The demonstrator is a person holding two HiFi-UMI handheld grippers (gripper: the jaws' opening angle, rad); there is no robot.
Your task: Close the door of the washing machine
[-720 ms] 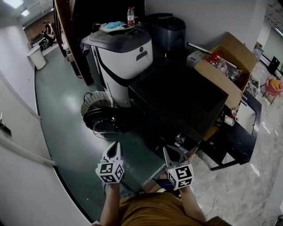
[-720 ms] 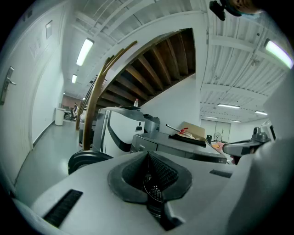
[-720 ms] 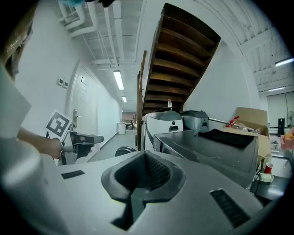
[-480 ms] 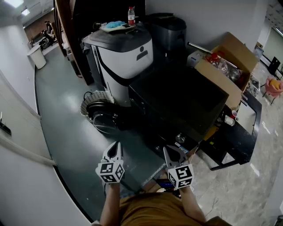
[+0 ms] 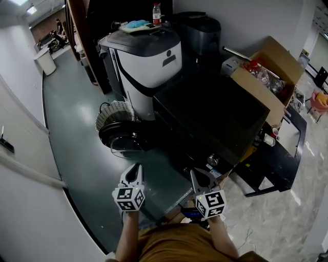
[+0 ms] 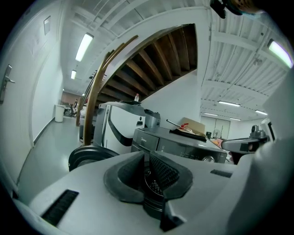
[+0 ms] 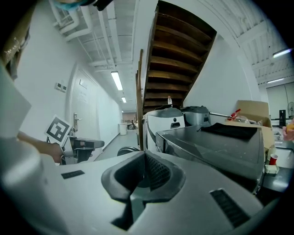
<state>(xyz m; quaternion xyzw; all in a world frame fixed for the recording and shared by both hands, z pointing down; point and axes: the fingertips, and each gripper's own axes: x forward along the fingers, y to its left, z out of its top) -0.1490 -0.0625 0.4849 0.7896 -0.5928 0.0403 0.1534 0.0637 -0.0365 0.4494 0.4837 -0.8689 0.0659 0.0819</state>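
Very little has changed in the last moment. The view has drifted a touch, while the left gripper (image 5: 135, 169) and the right gripper (image 5: 196, 173) stay low in front of the washing machine (image 5: 215, 112), well apart from it. Both have their jaws clenched on nothing, pads together with only air ahead.

The door (image 5: 123, 137), round and dark, still stands swung out at the left of the washing machine's front. It may have shifted slightly, but with the camera moving too I cannot be sure. My reading is that the closing has not begun. Neither gripper touches the door, and the left one, the nearer, would have to reach it and push it back towards the front.

The drum opening does not show, so nothing can be said of what is inside the washing machine. Just to the right of the washing machine a cardboard box (image 5: 254, 92) stands open, holding a red thing (image 5: 251, 65) and crumpled clear plastic (image 5: 267, 78). Behind the washing machine's left side a white appliance (image 5: 148, 59) carries a bottle (image 5: 157, 10) and a blue bundle (image 5: 136, 24) on its top.
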